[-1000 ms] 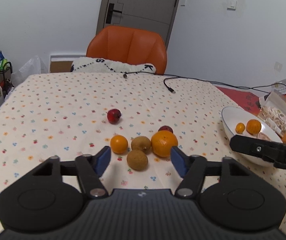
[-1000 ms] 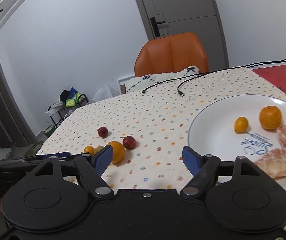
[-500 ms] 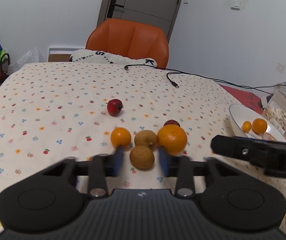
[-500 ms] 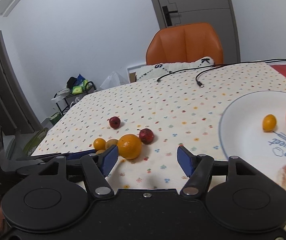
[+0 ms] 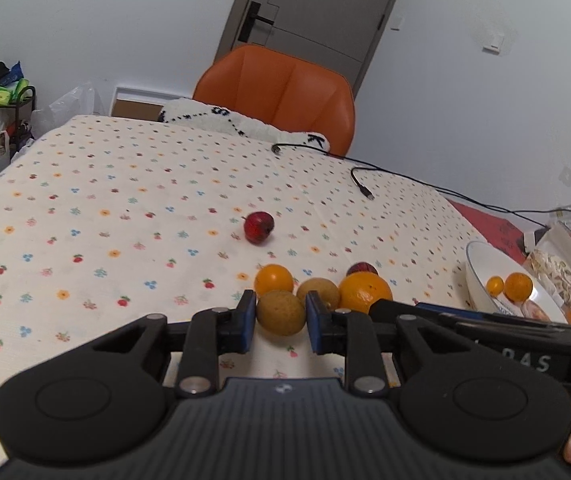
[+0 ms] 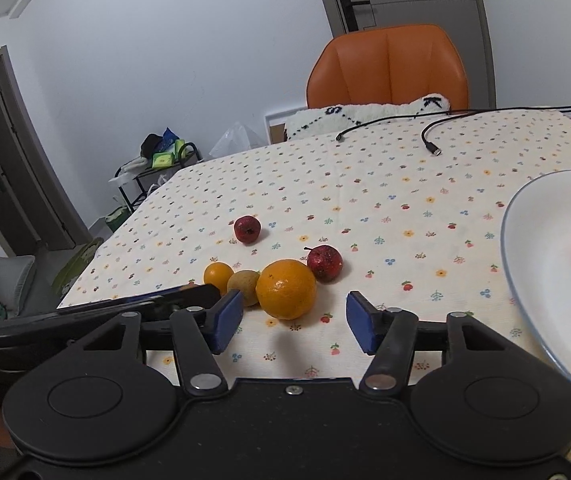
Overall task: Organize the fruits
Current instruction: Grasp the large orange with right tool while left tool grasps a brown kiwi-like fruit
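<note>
Left wrist view: my left claw (image 5: 278, 319) closing in on a brown fruit (image 5: 280, 312).

Blue pads sit at the fruit's nine and three o'clock flanks, hugging it, though I cannot tell if they truly pinch. It rests on the floral bench (image 5: 85, 216), front of the cluster, with the big orange (image 5: 364, 292) at its two o'clock. I judge it light, firm, rough-skinned; across the widest middle is where I'd grip. My right claw (image 6: 292, 320) hangs spread and empty before that orange. "DAS" reads on the other tool; the plate (image 6: 541, 280) shows script I can't read.
</note>
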